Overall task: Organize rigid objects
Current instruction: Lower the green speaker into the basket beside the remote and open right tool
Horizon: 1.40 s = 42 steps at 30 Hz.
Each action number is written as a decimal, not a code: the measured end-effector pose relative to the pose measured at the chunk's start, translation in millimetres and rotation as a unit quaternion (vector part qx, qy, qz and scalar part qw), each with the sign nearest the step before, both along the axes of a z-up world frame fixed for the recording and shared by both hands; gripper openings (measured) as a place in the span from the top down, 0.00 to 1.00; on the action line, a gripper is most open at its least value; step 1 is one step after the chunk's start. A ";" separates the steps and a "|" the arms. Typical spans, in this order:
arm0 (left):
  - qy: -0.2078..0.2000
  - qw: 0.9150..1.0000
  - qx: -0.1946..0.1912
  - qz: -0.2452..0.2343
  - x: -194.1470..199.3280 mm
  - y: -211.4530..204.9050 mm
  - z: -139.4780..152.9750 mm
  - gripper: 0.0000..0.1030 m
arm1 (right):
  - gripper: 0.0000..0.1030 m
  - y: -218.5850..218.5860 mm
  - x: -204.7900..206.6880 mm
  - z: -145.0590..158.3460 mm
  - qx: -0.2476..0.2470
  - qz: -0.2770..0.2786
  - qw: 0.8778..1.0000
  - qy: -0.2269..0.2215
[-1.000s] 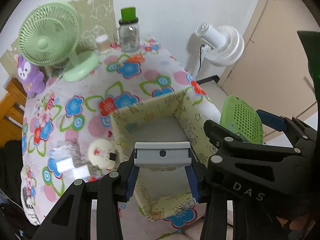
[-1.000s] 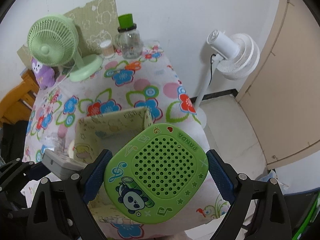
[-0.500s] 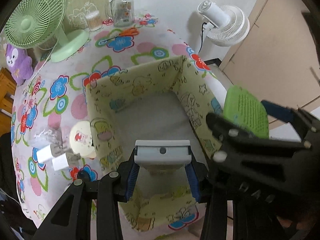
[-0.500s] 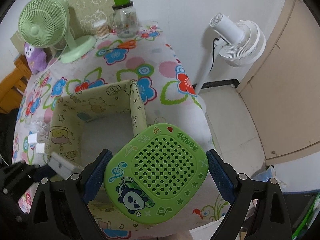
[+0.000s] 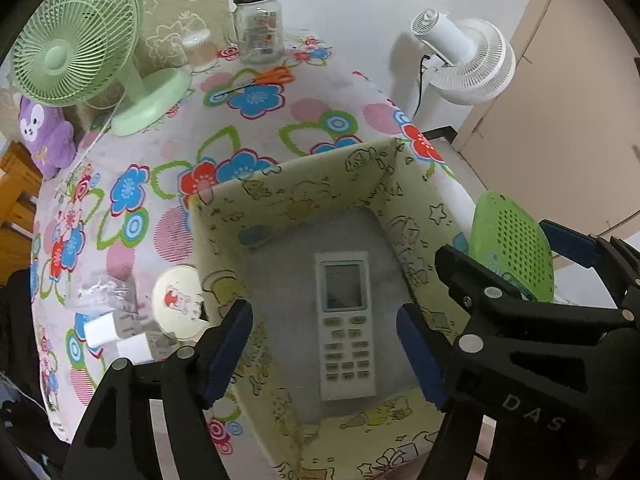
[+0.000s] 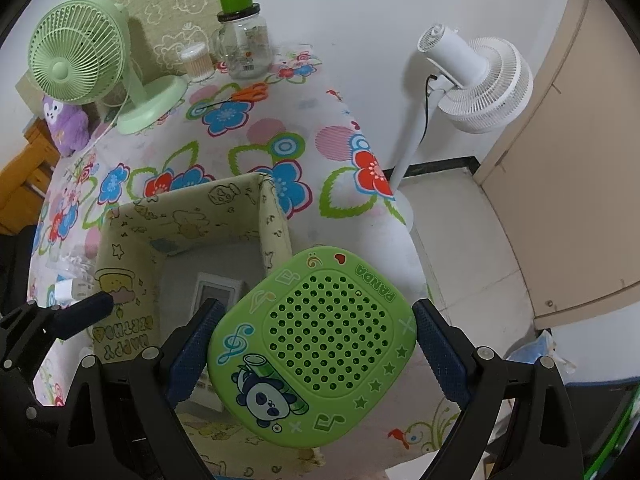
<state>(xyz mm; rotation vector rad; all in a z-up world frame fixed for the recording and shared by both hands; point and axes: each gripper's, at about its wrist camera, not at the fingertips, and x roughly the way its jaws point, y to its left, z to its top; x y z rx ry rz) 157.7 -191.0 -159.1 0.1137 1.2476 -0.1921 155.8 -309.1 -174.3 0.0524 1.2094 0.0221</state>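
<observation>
Left tool (image 5: 324,344) has just spread open, empty; the remote (image 5: 346,324) lies in the box (image 5: 288,196), long axis near-to-far. Right tool (image 6: 316,354) pinches the green pad (image 6: 316,346) over the box's right wall, so its drop lies leftward.

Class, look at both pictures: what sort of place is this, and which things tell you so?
Most likely a room in a home. A table under a flowered tablecloth holds a green desk fan and a purple plush toy, and a white standing fan stands beside it.
</observation>
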 end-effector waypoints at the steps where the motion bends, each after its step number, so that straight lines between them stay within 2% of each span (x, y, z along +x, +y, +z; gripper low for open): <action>1: -0.001 1.000 0.003 0.000 0.1 1.5 1.0 0.23 | 0.08 1.8 0.3 0.5 0.000 0.001 1.000 -0.001; 7: -0.015 1.000 0.021 0.007 -2.3 17.0 11.4 0.12 | 0.08 14.6 2.1 7.4 0.000 0.012 1.000 -0.008; 15: -0.022 0.998 0.059 0.014 -9.9 46.7 14.5 0.10 | 0.08 42.8 -4.4 11.2 0.007 0.025 1.000 -0.010; 22: -0.010 0.996 0.090 -0.004 -15.0 67.6 4.0 0.10 | 0.08 59.3 -13.7 -2.8 0.008 0.013 1.000 0.012; 35: 0.001 0.997 0.058 -0.049 -13.6 74.9 2.6 0.09 | 0.07 65.6 -24.3 -6.1 -0.009 -0.038 0.999 0.000; 42: -0.002 0.996 0.058 -0.064 -12.1 72.6 1.8 0.09 | 0.05 59.1 -30.4 -6.2 -0.005 -0.063 0.998 0.001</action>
